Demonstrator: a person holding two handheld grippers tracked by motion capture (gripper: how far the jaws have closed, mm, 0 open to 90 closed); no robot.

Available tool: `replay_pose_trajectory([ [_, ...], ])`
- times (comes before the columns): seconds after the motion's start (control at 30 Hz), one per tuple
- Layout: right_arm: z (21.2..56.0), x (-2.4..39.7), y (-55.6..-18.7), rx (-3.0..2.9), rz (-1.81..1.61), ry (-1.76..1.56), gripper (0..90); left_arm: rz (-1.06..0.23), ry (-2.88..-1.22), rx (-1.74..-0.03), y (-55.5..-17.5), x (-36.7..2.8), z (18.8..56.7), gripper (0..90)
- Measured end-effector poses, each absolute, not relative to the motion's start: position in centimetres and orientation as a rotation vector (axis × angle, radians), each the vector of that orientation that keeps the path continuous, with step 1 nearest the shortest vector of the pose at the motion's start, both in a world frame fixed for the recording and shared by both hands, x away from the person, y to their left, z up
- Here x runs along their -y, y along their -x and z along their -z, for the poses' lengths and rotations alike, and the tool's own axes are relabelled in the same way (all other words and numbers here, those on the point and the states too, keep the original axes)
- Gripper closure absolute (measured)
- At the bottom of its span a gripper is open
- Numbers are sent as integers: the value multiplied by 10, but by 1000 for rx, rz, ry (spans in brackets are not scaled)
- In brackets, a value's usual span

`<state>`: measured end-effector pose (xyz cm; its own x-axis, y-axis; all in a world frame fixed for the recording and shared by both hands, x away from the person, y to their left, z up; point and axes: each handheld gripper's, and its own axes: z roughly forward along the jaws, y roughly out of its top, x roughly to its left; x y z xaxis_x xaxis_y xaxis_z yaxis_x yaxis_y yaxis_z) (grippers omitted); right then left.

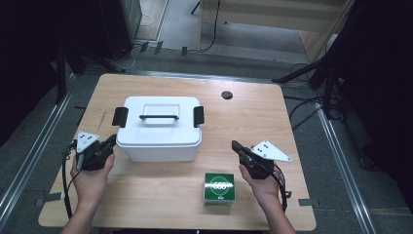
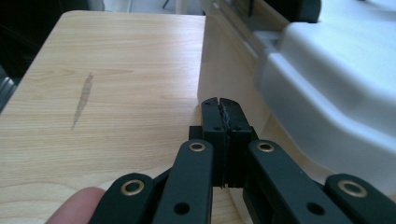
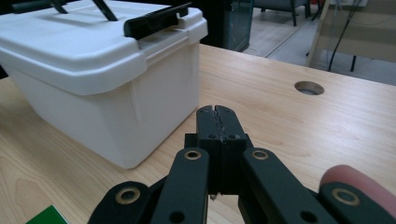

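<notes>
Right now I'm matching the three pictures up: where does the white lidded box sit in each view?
High view: white box at table centre-left, between the grippers.
Left gripper view: its side fills the right half.
Right gripper view: upper left.
Shared landmark: the box's black side latch.

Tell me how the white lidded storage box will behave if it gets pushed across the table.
The white storage box looks like rigid plastic, so it should hold its shape. Its wide, flat base suggests sliding over the smooth wooden table rather than tipping. Its black latches appear closed, so the lid probably stays on.
</notes>
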<state>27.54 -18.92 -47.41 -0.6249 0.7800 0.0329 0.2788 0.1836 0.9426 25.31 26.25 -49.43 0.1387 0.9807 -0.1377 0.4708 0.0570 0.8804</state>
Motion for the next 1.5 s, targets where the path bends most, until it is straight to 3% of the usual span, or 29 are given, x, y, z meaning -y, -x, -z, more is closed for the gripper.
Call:
replay_pose_trajectory([
  [0.87, 475, 130, -320, -2200, -1312, -832, 900, -690, -1587, -1396, -261, -240, 493, 900],
  [1.5, 477, 140, -323, -2197, -1337, -893, 900, -707, -1607, -1380, -271, -229, 493, 900],
])
